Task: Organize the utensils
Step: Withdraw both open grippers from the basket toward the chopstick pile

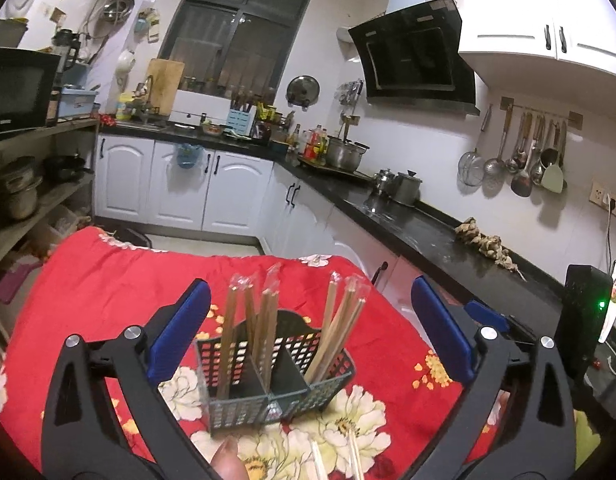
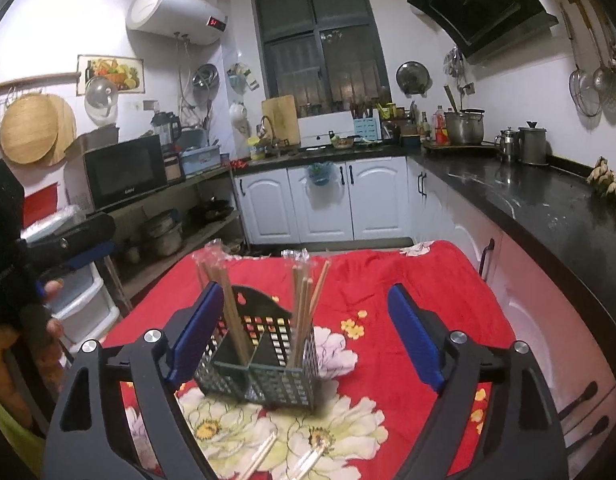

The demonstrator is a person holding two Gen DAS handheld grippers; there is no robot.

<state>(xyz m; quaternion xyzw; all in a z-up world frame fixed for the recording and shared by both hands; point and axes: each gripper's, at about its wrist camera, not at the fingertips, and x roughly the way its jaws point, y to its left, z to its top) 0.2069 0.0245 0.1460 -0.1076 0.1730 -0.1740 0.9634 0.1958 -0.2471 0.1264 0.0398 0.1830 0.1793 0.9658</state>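
Note:
A dark perforated utensil caddy stands on a red floral cloth. Wrapped wooden chopsticks stand upright in its compartments: one bunch on the left, another on the right. A few loose chopsticks lie on the cloth in front of the caddy. My left gripper is open, with the caddy between and beyond its blue pads, which touch nothing. My right gripper is open the same way, just short of the caddy.
A black countertop on white cabinets runs along the right, close to the cloth's edge. A shelf with a microwave and pots stands at the left. A black device and a phone sit at the near right.

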